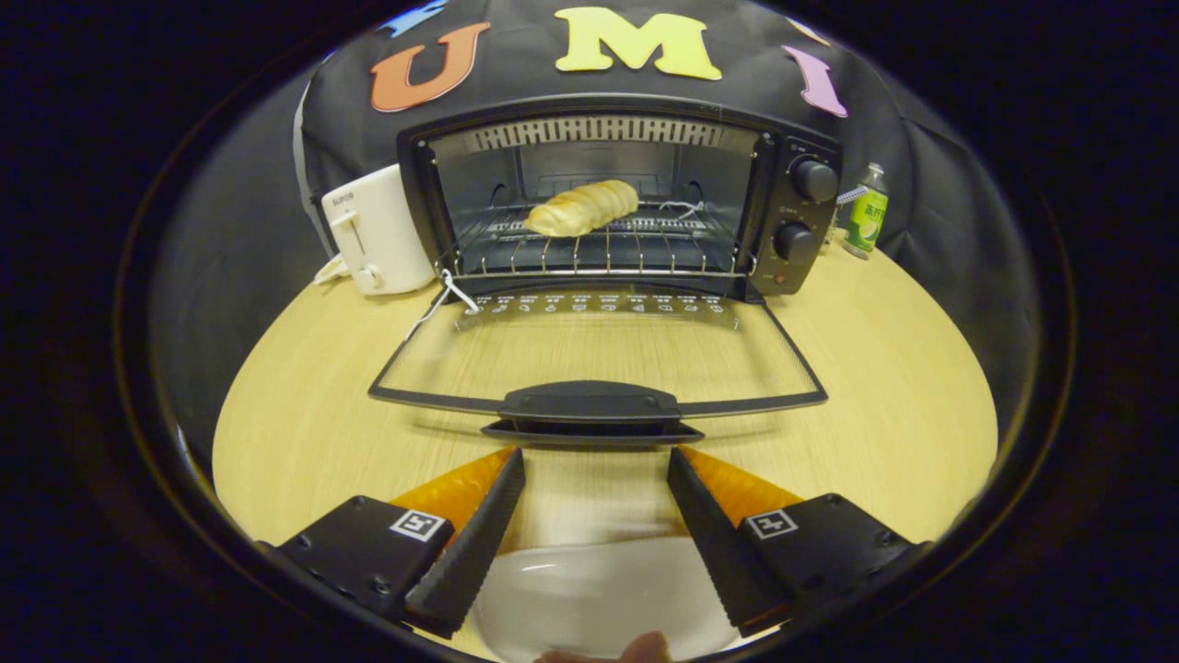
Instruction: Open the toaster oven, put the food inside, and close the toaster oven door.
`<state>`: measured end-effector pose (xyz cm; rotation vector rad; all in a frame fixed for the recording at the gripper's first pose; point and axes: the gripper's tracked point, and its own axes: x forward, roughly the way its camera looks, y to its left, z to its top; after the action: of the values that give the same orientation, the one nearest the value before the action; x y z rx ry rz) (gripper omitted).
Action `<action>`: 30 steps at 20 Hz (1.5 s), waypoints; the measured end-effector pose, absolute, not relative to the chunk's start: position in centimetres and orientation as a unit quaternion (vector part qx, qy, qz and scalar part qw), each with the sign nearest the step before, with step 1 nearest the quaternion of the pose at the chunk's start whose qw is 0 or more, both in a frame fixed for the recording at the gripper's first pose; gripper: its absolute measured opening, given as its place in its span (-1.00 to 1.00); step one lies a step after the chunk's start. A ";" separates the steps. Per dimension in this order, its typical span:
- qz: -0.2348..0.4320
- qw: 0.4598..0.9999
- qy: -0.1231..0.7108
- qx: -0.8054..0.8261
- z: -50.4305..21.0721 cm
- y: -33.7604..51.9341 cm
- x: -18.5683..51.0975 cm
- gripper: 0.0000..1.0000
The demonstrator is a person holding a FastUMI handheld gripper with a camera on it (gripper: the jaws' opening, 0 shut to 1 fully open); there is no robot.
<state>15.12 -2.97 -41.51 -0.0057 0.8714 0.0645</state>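
A black toaster oven (792, 193) stands at the back of the round wooden table. Its glass door (599, 354) lies folded down flat toward me, with its black handle (589, 405) at the near edge. A long bread roll (582, 207) rests on the wire rack (599, 250) inside the oven. My gripper (597, 459) is open, its fingertips just short of the door handle, one to each side of its middle, nothing between the fingers. A white plate (599, 589) lies on the table under and between the fingers.
A white pop-up toaster (378, 230) stands left of the oven, touching its side. A small green-labelled bottle (866, 212) stands right of the oven. A white string (442, 299) hangs at the door's left hinge. Part of a finger (645, 649) shows behind the plate.
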 end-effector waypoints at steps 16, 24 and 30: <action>0.024 0.951 0.307 0.028 -32.6 -2.0 18.5 1.00; 0.044 0.958 0.276 0.061 -29.4 -0.7 21.5 1.00; 0.034 0.968 0.245 0.048 -25.2 -1.1 20.5 1.00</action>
<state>20.47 -1.06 -25.20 0.0971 0.4946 0.0692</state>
